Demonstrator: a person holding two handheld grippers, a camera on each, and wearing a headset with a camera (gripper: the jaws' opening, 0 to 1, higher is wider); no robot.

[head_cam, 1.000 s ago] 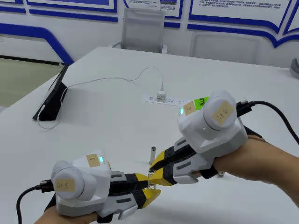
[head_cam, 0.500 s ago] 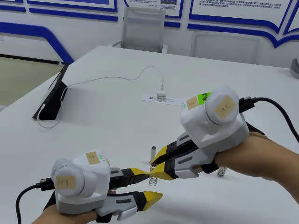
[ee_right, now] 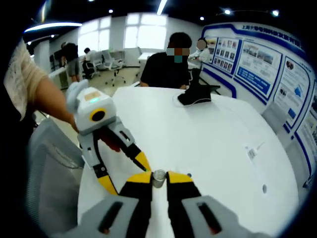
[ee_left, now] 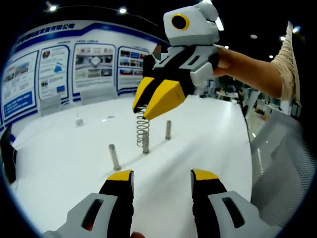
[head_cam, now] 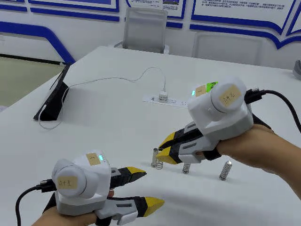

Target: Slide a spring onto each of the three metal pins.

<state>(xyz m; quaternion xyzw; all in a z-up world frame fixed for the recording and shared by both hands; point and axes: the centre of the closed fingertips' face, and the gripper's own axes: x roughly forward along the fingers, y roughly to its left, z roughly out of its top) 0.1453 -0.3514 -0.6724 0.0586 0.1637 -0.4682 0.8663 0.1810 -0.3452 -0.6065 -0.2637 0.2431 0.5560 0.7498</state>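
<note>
Our left gripper (head_cam: 153, 188) has let the coiled steel spring (head_cam: 159, 164) go, and its jaws stand wide apart. Our right gripper (head_cam: 160, 152) has carried it off, jaws clamped on its top, the short metal pin (head_cam: 154, 157) just beside their tips.

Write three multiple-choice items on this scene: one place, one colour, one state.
1. In the left gripper view, the spring stands: A flat on the table; B on the middle pin; C on the nearest pin.
2. The claw tips are: A blue; B red; C yellow.
3. The left claw is: A open; B shut on a spring; C shut on a pin.
B: its coils ring the middle pin, under the right claw. C: both claws end in yellow. A: its jaws stand wide apart, empty.
</note>
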